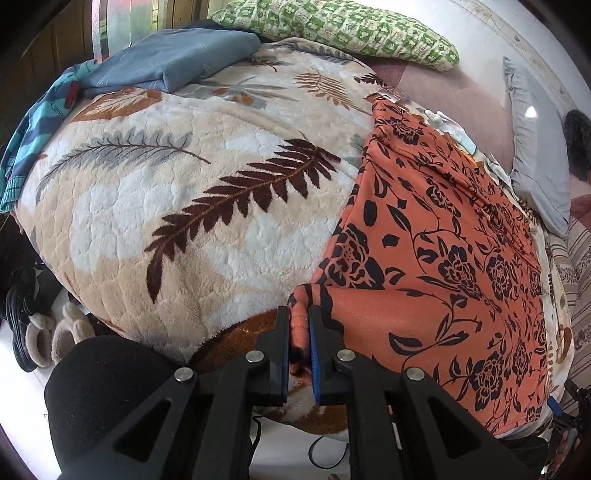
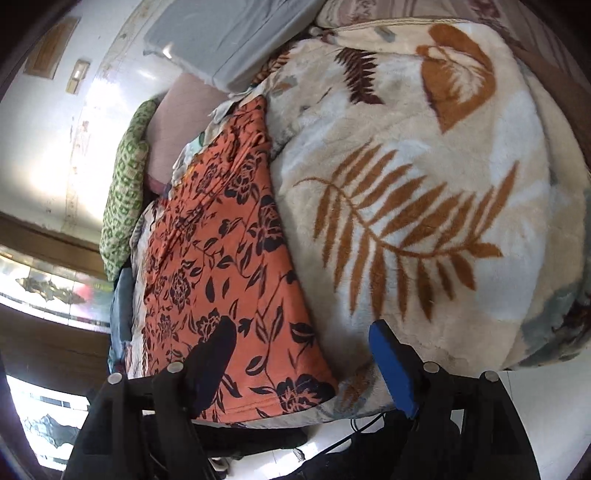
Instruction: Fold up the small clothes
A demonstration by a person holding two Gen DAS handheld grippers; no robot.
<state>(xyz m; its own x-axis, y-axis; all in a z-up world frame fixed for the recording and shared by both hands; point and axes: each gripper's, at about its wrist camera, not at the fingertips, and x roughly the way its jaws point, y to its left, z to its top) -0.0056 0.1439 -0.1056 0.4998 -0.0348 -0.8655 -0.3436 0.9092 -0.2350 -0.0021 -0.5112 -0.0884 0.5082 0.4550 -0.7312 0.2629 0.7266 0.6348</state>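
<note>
At the bottom centre of the left wrist view, the left gripper (image 1: 298, 328) pinches a bunched corner of the orange floral garment (image 1: 436, 258) between its blue pads. The garment spreads from there across the right half of that frame, lying flat on the leaf-patterned blanket (image 1: 184, 206). In the right wrist view the right gripper (image 2: 301, 345) stands with fingers spread wide, holding nothing, above the garment's lower edge at bottom centre. A green patterned pillow (image 1: 340, 29) lies at the top of the left view, a folded blue cloth (image 1: 173, 62) at upper left.
</note>
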